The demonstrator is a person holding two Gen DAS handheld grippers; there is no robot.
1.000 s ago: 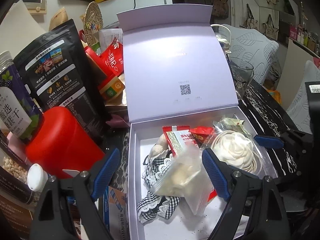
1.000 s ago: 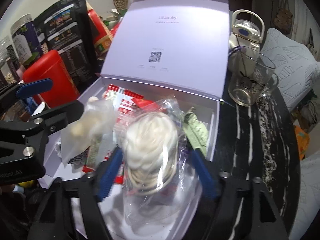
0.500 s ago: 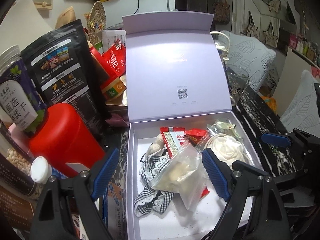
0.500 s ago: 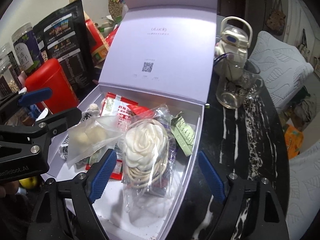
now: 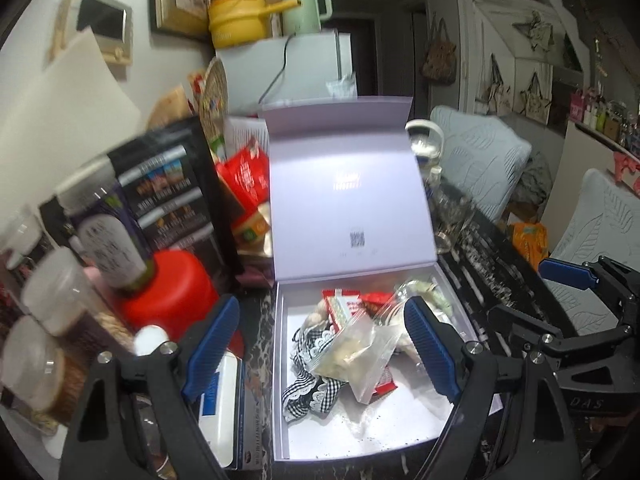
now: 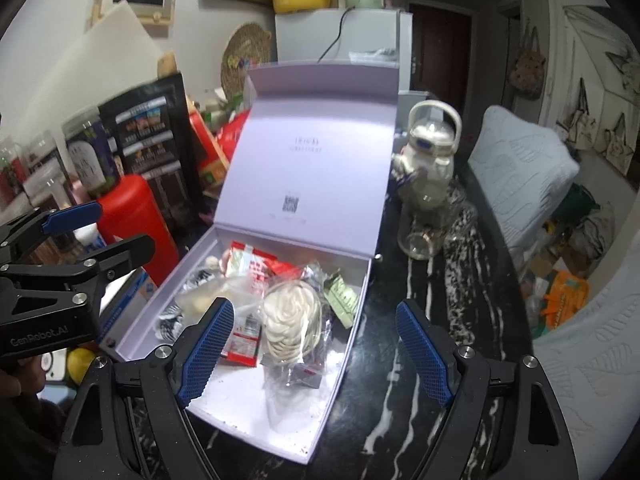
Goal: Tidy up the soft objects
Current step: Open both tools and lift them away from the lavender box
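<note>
**Both claws clear of the filled box**

Dark marbled surface (image 6: 420, 320) carries a pale lilac box (image 6: 352, 320) with its lid standing upright at the back. Inside the box lie the soft things: a white rose-shaped item in a clear bag (image 6: 294, 316), a zip bag of pale lumps (image 5: 352, 356), a black-and-white checked lace cloth (image 5: 308, 392), red snack packets (image 6: 252, 268) and a green sachet (image 6: 342, 300).

The left claw (image 5: 324, 344) hangs released above the box's near left part, its blue pads wide apart and nothing pressed between them. The right claw (image 6: 316, 344) is likewise released, above the box's near right edge, pads spread with the rose bag seen below and between them, untouched.

A second ago the rose bag sat close between the right claw's pads and the zip bag lay right at the left claw's; since then both claws have lifted and drawn back, so the whole box and much more of the room show, and the right claw's pads stand wider than they did. The contents lie where they were left.

Beside the box on its left stand a red canister (image 5: 168, 292) and a black pouch (image 5: 168, 196); on its right, a glass jug (image 6: 430, 184).
</note>
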